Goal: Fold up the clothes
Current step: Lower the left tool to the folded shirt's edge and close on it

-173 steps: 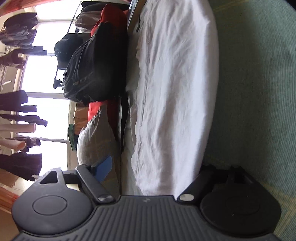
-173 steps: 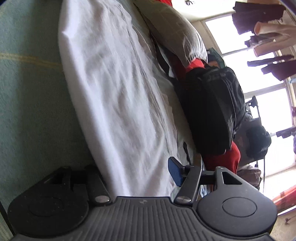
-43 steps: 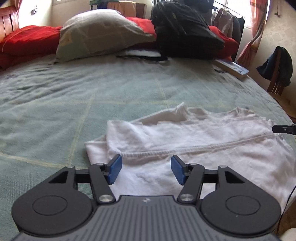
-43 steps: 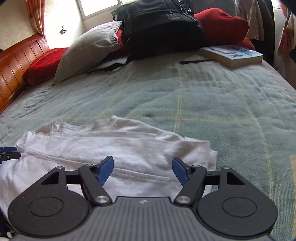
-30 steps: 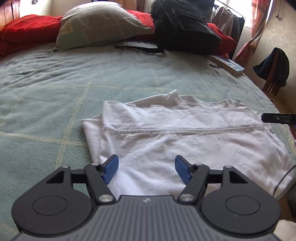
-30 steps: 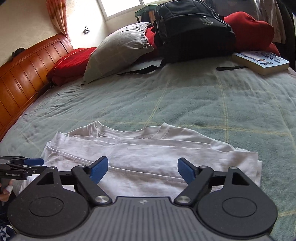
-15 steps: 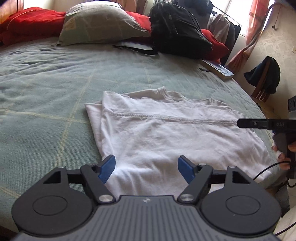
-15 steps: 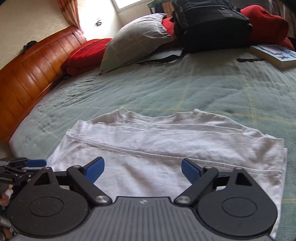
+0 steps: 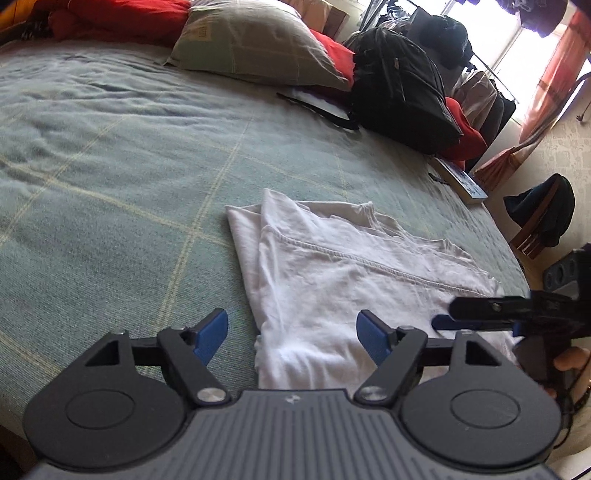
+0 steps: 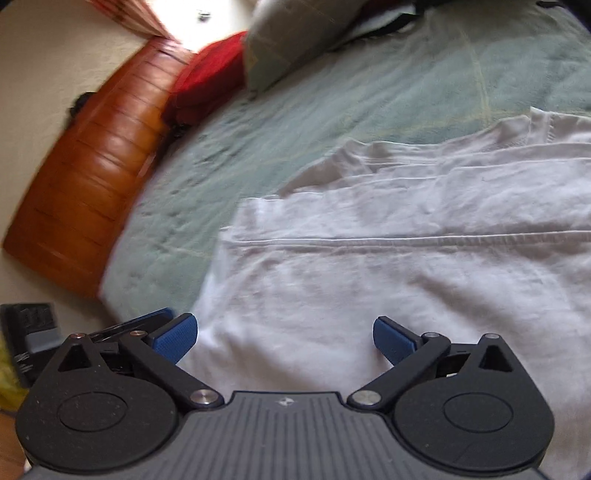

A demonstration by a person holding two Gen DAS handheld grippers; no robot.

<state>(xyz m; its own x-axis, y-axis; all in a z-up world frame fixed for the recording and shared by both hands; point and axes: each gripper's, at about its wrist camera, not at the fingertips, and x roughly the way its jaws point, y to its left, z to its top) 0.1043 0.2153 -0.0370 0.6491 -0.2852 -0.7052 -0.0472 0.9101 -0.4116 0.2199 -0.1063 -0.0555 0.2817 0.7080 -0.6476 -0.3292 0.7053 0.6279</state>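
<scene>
A white garment (image 9: 332, 280) lies folded flat on the green bedspread (image 9: 110, 166), a stitched hem running across it. My left gripper (image 9: 291, 334) is open just above the garment's near left corner, nothing between its fingers. In the left wrist view, my right gripper (image 9: 454, 314) reaches in from the right over the garment's near edge, held by a hand (image 9: 569, 362). In the right wrist view, the right gripper (image 10: 284, 338) hangs open over the white garment (image 10: 406, 258). The blue tip of the left gripper (image 10: 159, 315) shows behind its left finger.
A grey pillow (image 9: 251, 40), red pillows (image 9: 110, 18) and a black backpack (image 9: 399, 92) line the far side of the bed. A book (image 9: 461, 181) lies near the right edge, beside a chair with dark clothing (image 9: 543, 218). A wooden headboard (image 10: 85, 184) is at the left.
Both grippers have stayed open. The left one shifted toward the garment's near left corner. The right one swung left and tilted, coming close beside the left gripper.
</scene>
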